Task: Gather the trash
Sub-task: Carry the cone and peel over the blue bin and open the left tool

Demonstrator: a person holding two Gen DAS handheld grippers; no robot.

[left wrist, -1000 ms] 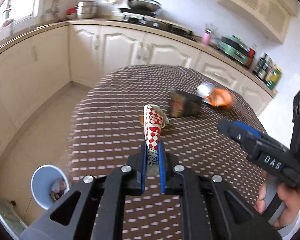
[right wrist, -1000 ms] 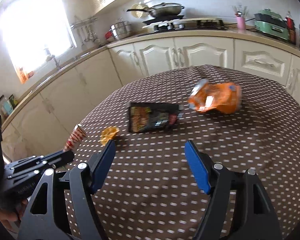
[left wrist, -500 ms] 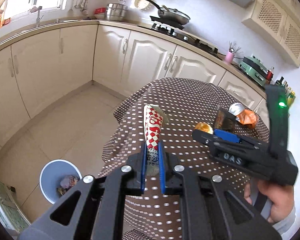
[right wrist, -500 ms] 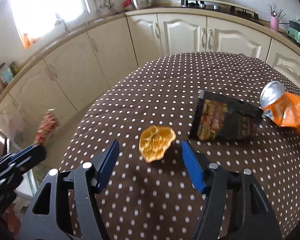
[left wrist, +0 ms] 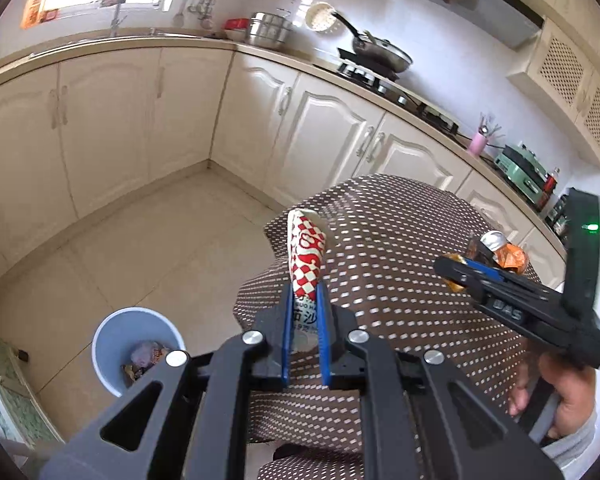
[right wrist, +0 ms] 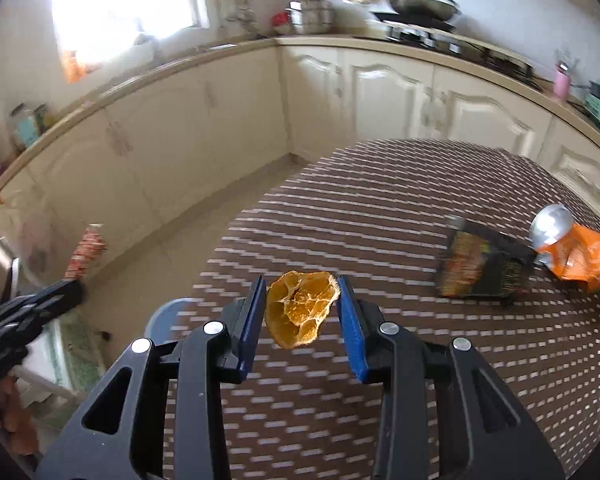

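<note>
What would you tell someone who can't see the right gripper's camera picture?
The right gripper has just been closing around an orange peel, and its blue pads look to be touching the peel's edges above a brown dotted tablecloth. Farther right lie a dark snack packet and a crumpled orange bag.

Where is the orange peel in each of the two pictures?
Left wrist view: the orange peel is only a sliver, far right, at the tip of the right tongs.
Right wrist view: the peel fills the lower middle, between the blue pads, which have just been closing on it.
Shared landmark: the orange snack bag on the dotted tablecloth.
</note>
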